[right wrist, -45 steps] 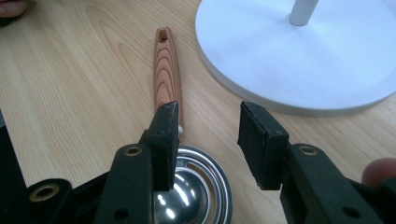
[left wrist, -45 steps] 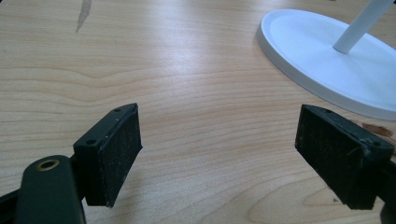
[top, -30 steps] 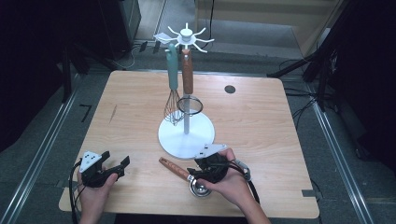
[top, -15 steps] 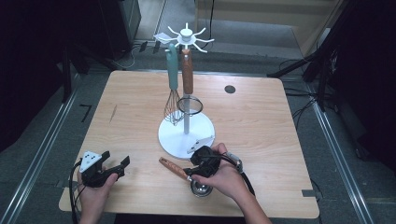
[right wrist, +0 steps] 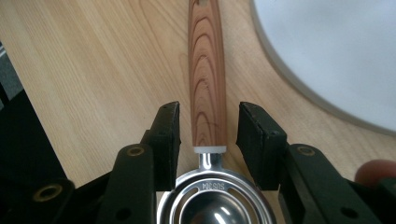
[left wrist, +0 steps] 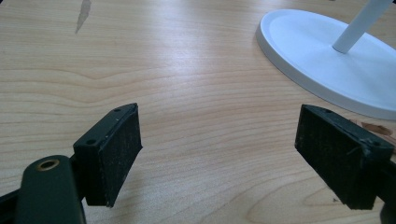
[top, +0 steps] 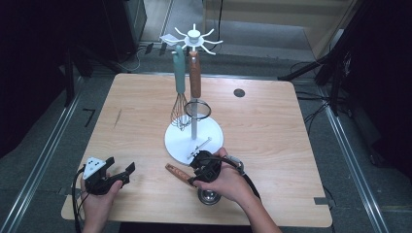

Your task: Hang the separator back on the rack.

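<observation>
On the left, the left gripper point(top: 119, 173) rests low on the wooden table point(top: 272, 136), near its front edge. Its jaws stand wide apart with nothing between them, and in the left gripper view I see bare wood in the gap. I think this hand is just waiting.

Next comes the thing being picked up: a small metal scoop with a wooden handle point(right wrist: 207, 74). It lies flat on the table, just in front of the white stand point(top: 214, 133). Its shiny bowl point(right wrist: 212, 203) points toward the person and its handle points away to the left.

The right gripper point(right wrist: 208, 135) sits right over it. Its jaws have just been closing, one on each side of the handle close to the metal neck. I can see a thin gap on both sides, so the pads do not pinch the wood yet.

So the step in hand looks like grabbing the scoop. I think the next move is to squeeze until the pads hold the handle tight, then lift it straight up. The handle is smooth and round, so it could slip or roll if the squeeze is weak.

The stand holds two tools. A whisk with a green handle point(top: 180, 92) and a tool with a brown handle point(top: 195, 77) hang from its top hooks. Some hooks are free. There are no cups or boxes.
</observation>
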`<state>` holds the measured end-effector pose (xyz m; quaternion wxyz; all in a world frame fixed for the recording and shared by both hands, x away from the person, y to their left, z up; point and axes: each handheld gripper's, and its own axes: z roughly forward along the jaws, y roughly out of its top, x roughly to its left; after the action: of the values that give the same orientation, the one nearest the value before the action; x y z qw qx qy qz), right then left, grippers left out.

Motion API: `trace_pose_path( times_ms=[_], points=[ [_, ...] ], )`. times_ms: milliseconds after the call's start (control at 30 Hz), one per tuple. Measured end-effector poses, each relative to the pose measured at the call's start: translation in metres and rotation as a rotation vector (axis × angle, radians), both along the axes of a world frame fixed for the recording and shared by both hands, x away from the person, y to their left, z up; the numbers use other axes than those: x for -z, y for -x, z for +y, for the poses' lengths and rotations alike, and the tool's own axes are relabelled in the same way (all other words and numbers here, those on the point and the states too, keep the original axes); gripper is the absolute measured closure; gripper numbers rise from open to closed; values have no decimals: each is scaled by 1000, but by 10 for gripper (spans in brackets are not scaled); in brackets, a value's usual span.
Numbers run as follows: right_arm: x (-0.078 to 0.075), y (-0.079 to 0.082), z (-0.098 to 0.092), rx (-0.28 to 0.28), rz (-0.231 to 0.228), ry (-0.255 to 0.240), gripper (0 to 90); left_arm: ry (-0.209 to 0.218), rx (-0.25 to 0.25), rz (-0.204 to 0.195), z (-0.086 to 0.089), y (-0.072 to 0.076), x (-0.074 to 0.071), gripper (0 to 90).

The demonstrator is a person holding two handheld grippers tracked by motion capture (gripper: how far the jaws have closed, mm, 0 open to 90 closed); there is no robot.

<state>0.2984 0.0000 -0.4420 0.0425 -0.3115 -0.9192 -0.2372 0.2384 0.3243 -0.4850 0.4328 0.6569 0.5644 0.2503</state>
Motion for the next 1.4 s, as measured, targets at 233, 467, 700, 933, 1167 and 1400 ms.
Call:
trace_pose_path(
  times_ms=[233,467,700,933,1167,1400],
  points=[
    [4,-2,8,-18,26,64,640,-1,1,1,0,0,0,148],
    [9,-1,18,-31,37,141,649,-1,-1,0,0,0,0,148],
    [12,-1,26,-41,13,206,675,-2,-1,1,0,0,0,148],
    [16,4,34,-80,-55,272,694,-1,0,0,0,0,0,148],
    [15,8,41,-80,-73,324,706,-3,-1,3,0,0,0,148],
    [15,14,41,-70,-90,303,708,-2,-4,2,1,0,0,148]
  ],
)
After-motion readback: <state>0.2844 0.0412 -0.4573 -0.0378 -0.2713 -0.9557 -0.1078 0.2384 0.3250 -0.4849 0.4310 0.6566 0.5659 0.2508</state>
